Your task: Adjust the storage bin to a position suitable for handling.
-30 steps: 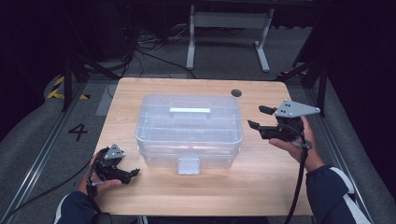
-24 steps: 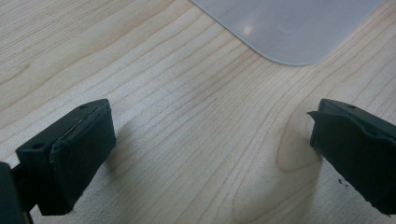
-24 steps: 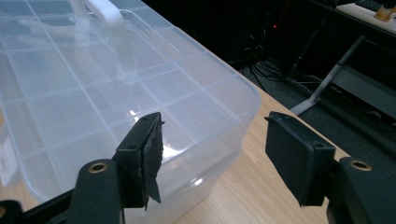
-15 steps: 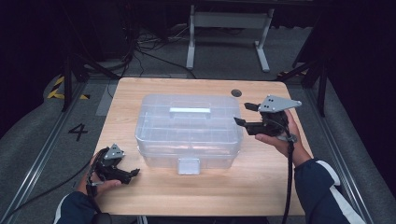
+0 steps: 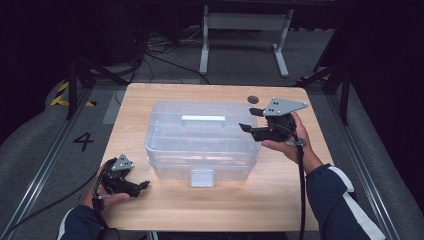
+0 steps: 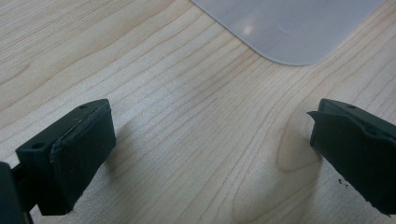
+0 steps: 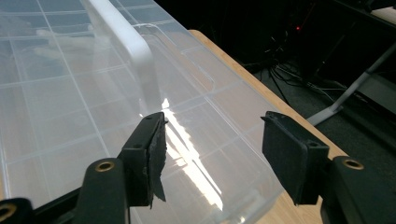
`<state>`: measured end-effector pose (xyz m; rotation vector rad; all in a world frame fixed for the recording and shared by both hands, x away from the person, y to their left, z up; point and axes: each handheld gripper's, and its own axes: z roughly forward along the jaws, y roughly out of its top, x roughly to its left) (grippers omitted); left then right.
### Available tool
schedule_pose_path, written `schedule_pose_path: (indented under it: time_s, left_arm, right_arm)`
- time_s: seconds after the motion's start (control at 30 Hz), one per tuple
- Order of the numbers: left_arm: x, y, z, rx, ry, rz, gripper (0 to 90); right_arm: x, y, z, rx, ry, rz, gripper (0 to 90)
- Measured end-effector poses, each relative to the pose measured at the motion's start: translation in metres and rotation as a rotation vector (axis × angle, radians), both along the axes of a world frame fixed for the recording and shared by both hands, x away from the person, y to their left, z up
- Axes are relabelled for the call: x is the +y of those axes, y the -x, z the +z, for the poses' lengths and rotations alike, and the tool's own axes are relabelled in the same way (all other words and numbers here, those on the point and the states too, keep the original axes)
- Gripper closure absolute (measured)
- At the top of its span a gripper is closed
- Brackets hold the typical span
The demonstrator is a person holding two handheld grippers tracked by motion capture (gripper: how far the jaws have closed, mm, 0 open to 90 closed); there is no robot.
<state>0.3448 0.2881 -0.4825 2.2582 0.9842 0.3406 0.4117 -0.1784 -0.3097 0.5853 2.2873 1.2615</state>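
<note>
From above we see our right gripper (image 5: pixel 248 120), jaws closing yet empty, at the clear box (image 5: pixel 200 142). Its own view reveals the white handle (image 7: pixel 135 53). Our left gripper (image 6: pixel 210 149) stands spread over bare table (image 6: pixel 163 116).

Contents of the clear lidded box (image 5: pixel 202 140) too faint to tell; its near end cut off in the right gripper view.

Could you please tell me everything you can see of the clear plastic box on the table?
The clear plastic box is a see-through rectangular case with rounded corners, lying flat mid-table, lid shut. A white handle lies along the lid, a pale latch sits on the near wall, and a grid of compartments shows through the lid. The right gripper hovers at its right end with fingers apart, not visibly touching it.
</note>
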Motion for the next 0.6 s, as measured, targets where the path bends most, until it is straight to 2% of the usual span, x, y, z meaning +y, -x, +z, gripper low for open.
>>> schedule_pose_path:
  time_s: [0.13, 0.4, 0.6]
  left_arm:
    - [0.0, 0.0, 0.0, 0.0, -0.001, 0.0, 0.5]
    - [0.0, 0.0, 0.0, 0.0, 0.0, 0.001, 0.6]
    - [0.0, 0.0, 0.0, 0.0, 0.001, 0.0, 0.6]
  right_arm:
    - [0.009, -0.002, 0.0, 0.005, 0.016, 0.018, 43.5]
    - [0.024, -0.006, 0.003, 0.013, 0.045, 0.068, 56.5]
    - [0.034, -0.006, 0.003, 0.012, 0.064, 0.101, 63.0]
